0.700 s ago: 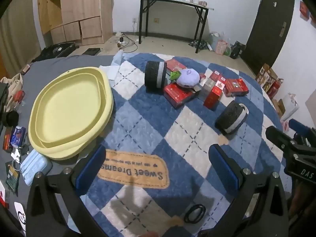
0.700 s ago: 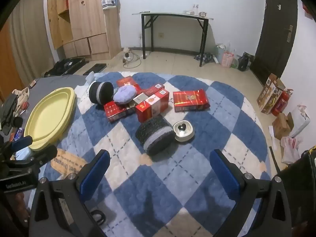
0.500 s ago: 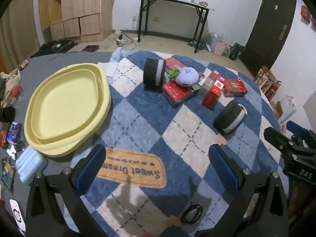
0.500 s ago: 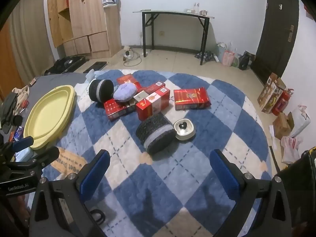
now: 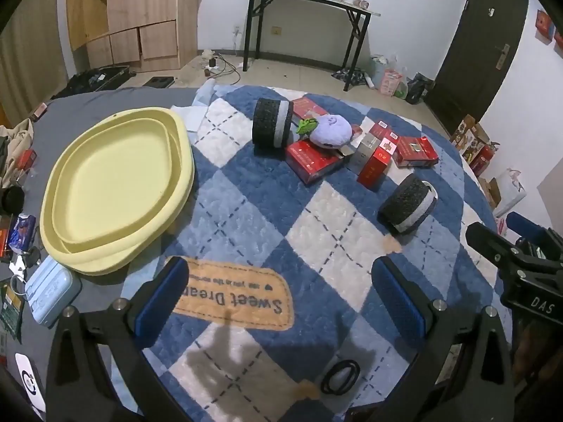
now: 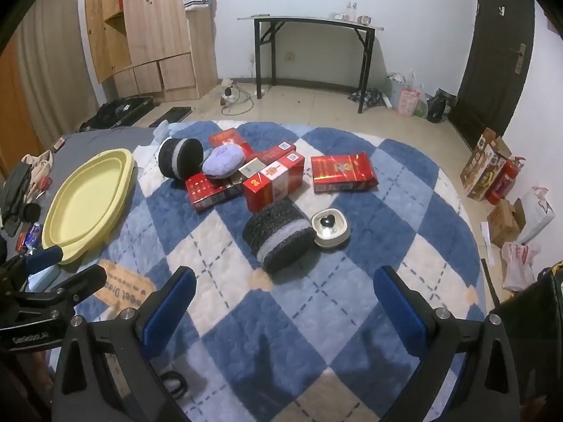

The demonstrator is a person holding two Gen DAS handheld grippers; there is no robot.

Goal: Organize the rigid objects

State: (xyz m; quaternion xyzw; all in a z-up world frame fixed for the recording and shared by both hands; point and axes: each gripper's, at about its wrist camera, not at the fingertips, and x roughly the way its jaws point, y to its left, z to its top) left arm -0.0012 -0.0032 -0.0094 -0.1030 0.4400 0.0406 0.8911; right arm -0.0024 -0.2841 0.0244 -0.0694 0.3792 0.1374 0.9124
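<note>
left gripper (image 5: 281, 292) apart, raised | right gripper (image 6: 285, 293) apart, empty | yellow tray (image 5: 112, 183) unmoved

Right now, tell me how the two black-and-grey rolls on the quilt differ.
The far roll touches the purple plush and the red boxes; the near roll lies apart from the pile, beside a small white case. The near roll is closer to both grippers. Both lie on their sides, black with a grey band.

Two black rolls (image 6: 278, 239) (image 6: 180, 157) lie on the quilt (image 6: 352, 299). One yellow tray (image 5: 105, 190), one purple plush (image 6: 223, 161), one white dish (image 6: 330, 228). Several red boxes (image 6: 343, 172); exact number unclear.
</note>
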